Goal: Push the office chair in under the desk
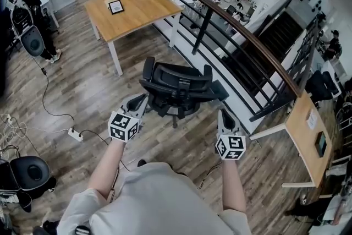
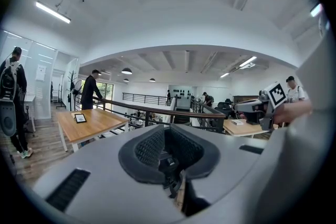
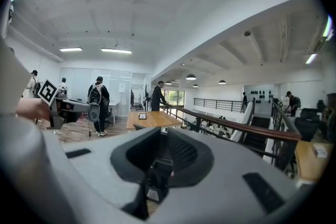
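Observation:
The black office chair (image 1: 179, 88) stands on the wood floor, its back towards me. The light wooden desk (image 1: 135, 8) is well beyond it, at the upper left. My left gripper (image 1: 136, 103) is at the chair's left side and my right gripper (image 1: 224, 116) at its right side; whether either touches the chair I cannot tell. In the left gripper view the left gripper (image 2: 169, 168) has its jaws a narrow slit apart with nothing between them. The right gripper (image 3: 159, 169) looks the same in its own view. Both views show the desk (image 2: 86, 123) (image 3: 152, 119), not the chair.
A dark railing (image 1: 236, 25) with a wooden top runs diagonally along the chair's right, over a stairwell. A second desk (image 1: 305, 137) is at the right. A power strip (image 1: 75, 134) and cables lie on the floor at the left. People stand at the far left.

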`<action>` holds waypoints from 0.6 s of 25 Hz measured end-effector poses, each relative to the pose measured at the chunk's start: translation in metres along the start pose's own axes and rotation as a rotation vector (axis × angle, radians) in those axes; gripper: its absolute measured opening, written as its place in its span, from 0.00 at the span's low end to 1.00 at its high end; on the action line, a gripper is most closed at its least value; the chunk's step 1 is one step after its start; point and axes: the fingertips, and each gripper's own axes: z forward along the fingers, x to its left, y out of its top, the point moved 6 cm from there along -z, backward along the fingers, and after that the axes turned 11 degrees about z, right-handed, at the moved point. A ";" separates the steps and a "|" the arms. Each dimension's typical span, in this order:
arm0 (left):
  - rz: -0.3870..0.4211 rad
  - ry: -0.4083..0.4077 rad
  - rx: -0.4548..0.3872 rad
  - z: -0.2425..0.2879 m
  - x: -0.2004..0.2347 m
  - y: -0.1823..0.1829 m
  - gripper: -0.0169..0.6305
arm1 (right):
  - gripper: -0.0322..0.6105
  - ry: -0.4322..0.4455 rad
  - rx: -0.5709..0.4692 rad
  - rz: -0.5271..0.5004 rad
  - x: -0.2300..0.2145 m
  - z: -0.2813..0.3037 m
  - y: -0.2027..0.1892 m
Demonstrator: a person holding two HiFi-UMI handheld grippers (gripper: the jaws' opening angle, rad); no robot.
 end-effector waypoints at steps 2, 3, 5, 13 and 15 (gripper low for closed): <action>-0.001 0.001 0.001 0.000 -0.003 0.000 0.09 | 0.10 0.010 0.011 -0.001 0.000 -0.003 -0.004; 0.000 0.000 0.000 0.000 -0.005 0.001 0.11 | 0.13 0.013 0.014 -0.001 0.000 -0.005 -0.005; 0.005 -0.003 0.001 0.000 -0.009 0.002 0.16 | 0.17 0.018 0.014 0.004 -0.003 -0.008 -0.005; 0.003 0.015 0.014 0.002 -0.018 -0.002 0.21 | 0.20 0.033 0.027 0.003 -0.016 -0.012 -0.008; 0.008 0.023 0.019 0.004 -0.020 -0.003 0.21 | 0.20 0.036 0.039 0.000 -0.021 -0.012 -0.011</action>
